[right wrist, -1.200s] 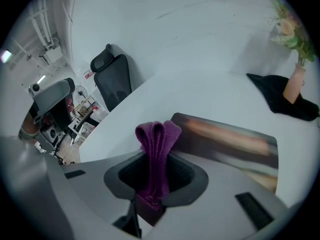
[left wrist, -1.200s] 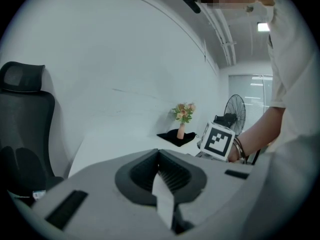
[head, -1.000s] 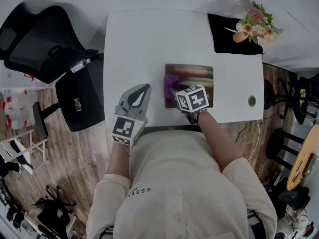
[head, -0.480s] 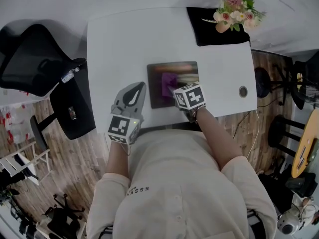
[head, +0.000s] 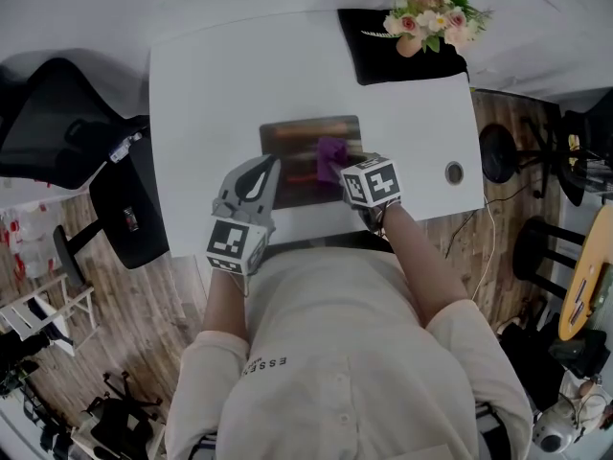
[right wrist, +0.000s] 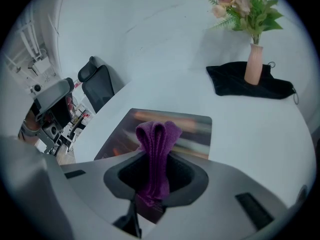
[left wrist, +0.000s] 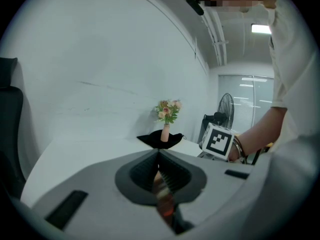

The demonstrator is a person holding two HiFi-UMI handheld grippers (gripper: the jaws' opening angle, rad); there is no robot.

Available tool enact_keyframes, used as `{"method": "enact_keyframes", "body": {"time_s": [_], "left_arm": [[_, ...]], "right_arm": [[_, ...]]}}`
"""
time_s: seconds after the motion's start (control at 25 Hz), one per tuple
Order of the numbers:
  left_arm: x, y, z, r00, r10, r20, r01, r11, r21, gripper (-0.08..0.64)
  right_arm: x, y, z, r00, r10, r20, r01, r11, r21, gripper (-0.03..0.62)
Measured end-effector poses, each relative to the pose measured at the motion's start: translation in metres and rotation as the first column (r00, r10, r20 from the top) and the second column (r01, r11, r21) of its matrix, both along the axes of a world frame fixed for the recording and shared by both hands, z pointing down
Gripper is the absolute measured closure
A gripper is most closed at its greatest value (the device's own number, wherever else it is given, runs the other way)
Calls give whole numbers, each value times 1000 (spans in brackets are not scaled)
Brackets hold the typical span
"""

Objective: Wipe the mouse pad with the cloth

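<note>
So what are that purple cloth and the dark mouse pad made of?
The purple cloth looks like soft knitted fabric, matte: fine ribs show along its folds. The mouse pad looks thin and flat, with a smooth printed top and a slight sheen; perhaps fabric over rubber, but that is a guess.

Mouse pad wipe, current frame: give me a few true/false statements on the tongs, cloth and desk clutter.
1. The right tongs are shut on the purple cloth. True.
2. The purple cloth is out over bare table, away from the mouse pad. False: in the head view and the right gripper view it sits over the pad.
3. The left tongs grip a second cloth. False: their jaws are together with no cloth between them.
4. The vase of flowers stands on a piece of black fabric. True.
</note>
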State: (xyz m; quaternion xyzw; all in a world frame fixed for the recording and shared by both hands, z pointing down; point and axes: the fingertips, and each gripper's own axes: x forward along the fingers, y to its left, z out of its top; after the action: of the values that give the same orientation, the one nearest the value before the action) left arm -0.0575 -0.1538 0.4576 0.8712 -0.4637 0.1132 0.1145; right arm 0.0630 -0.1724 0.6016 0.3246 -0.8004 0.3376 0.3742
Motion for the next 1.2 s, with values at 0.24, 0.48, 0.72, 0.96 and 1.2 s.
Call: {"method": "enact_keyframes", "body": {"time_s": [0.24,0.48,0.72,0.96,1.2], "left_arm": [[21,-2,-4,1000,1,10,-2,1000,10,558],[40,-3,-7,1000,-25,0,25,1000,11,558],[59,4,-10,1000,-16,4,16,1000,22,558],[55,10,-10,999,-38,2,38,999,14,558],[39,23,-7,999,-39,23,39,999,8,558]], "right_arm": [[32,-4,-1,1000,25,-9,-25,1000,2,492],[68,-11,0,998,61,-22,-61,998,9,492],[98,-12,2,994,103,-45,-102,995,9,492],[109,-9,-13,986,167,25,-167,986,-6,492],[77,1,-36,984,137,114,-138,990,2,492]]}}
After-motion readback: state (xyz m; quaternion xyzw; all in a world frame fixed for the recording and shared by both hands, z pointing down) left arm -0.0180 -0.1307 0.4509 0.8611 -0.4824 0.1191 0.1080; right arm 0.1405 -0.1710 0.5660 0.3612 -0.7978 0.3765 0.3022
